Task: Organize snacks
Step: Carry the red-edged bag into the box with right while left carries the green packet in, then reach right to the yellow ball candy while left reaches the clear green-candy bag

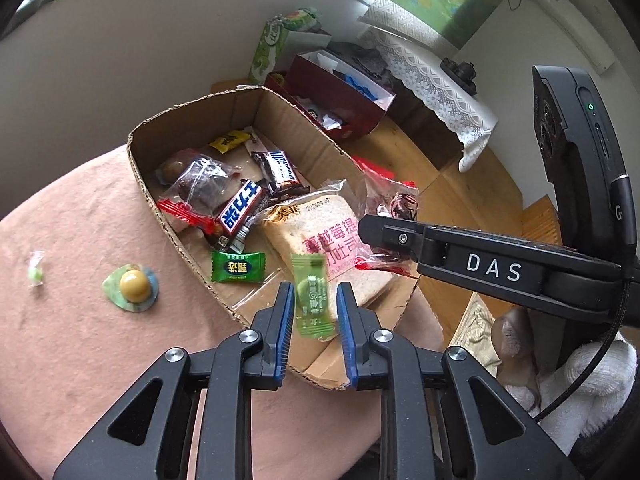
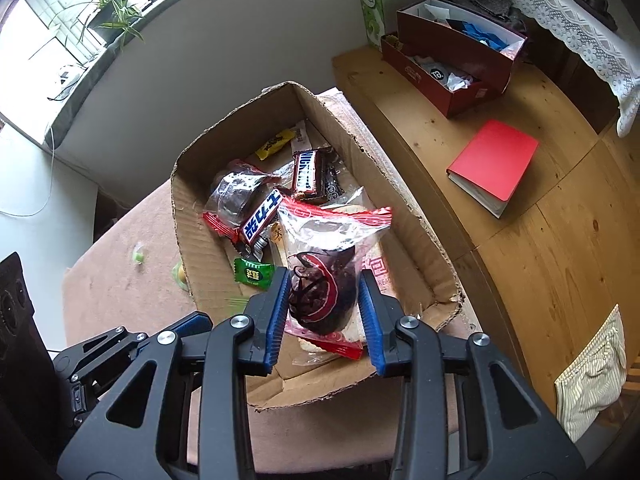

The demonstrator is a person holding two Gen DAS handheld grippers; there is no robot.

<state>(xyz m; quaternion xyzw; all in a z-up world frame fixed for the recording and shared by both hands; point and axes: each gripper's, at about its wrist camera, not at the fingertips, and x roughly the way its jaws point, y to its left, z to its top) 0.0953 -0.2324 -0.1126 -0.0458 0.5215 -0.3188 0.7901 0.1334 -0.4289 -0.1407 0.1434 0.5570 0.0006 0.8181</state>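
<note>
My left jaws stand apart around a pale green candy [image 1: 313, 296], which looks blurred between the blue pads with a gap on each side, so I judge the left gripper [image 1: 313, 304] has let go of it over the cardboard box [image 1: 176, 120]; my right jaws press both sides of a clear red-trimmed bag [image 2: 324, 276] holding a dark pastry, above the same box's near end. If the candy glances off the near wall, it could land outside on the pink cloth [image 1: 80, 360], where 2 sweets already lie left of the box. The bag is slippery film, and a loose squeeze by the right gripper [image 2: 324, 312] might drop it early. Inside the box I read "202509 06" on the bread pack [image 1: 320, 232]; the arm beside it reads "DAS".
</note>
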